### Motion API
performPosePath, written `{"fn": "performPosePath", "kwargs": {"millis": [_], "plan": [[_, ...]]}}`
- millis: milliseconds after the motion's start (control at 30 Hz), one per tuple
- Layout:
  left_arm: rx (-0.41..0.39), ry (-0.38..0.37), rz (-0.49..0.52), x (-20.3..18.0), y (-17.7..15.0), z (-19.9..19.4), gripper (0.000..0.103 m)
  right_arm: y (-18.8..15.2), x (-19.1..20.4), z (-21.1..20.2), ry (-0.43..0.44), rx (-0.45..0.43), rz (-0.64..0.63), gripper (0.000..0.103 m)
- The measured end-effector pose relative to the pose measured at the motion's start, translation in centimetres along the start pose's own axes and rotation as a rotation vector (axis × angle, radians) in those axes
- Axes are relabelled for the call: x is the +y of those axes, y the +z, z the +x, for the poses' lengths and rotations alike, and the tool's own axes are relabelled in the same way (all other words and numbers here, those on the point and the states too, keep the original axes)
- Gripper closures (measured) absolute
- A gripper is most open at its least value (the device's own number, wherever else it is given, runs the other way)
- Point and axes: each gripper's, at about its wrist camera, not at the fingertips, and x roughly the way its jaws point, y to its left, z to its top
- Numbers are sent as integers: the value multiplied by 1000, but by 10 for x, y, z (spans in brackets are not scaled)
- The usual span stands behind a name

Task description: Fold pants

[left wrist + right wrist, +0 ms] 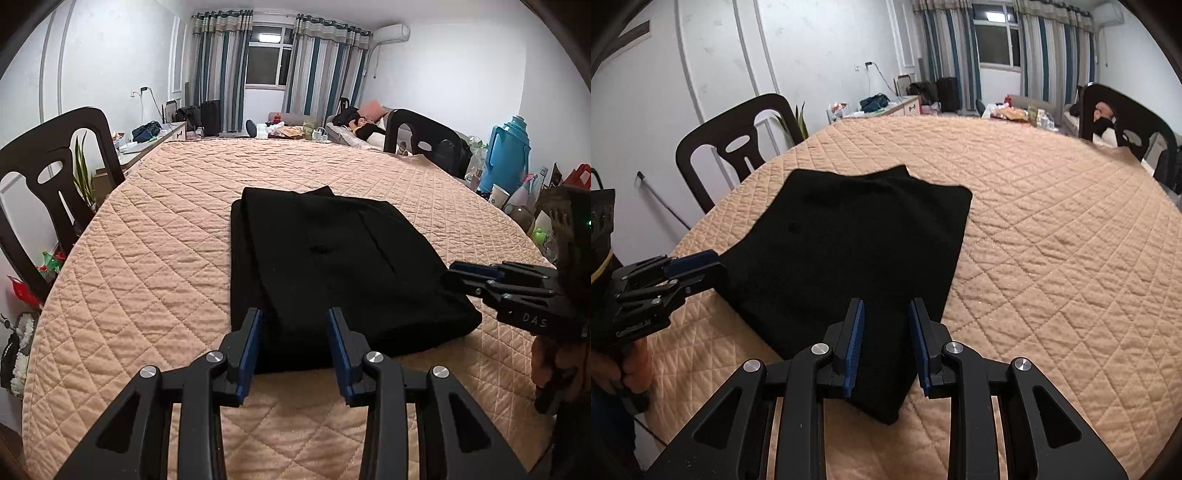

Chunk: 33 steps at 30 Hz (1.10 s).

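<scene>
Black pants [325, 258], folded into a thick rectangle, lie flat on the peach quilted table cover [159, 258]. My left gripper [295, 328] hovers over the bundle's near edge, blue pads apart, nothing pinched between them. In the right wrist view the same pants [849, 240] reach toward me, and my right gripper [886, 317] stands open above their near corner. Each gripper also shows from the side in the other's view: the right gripper [461, 271] at the pants' right edge, the left gripper [698, 264] at their left edge.
Dark chairs stand at the table's left [55, 173] and far right [417, 133]. A blue thermos [509, 155], cups and bottles crowd the right side. A person lies on a sofa [354, 129] at the back, near the curtained window.
</scene>
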Motion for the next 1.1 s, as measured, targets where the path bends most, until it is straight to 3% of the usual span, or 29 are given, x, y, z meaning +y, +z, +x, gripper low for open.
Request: {"fn": "performPosePath", "kwargs": {"millis": [333, 433, 633, 867, 1100], "plan": [[-4, 6, -8, -5, -10, -8, 64, -7, 15, -11, 48, -21, -13, 77], [3, 21, -21, -4, -7, -5, 64, -17, 20, 2, 22, 31, -29, 77], [-49, 9, -17, -8, -4, -20, 64, -22, 27, -10, -1, -1, -50, 77], [20, -1, -18, -14, -17, -7, 64, -32, 22, -15, 7, -4, -42, 77], [12, -10, -13, -20, -19, -16, 64, -37, 23, -23, -32, -2, -56, 77]]}}
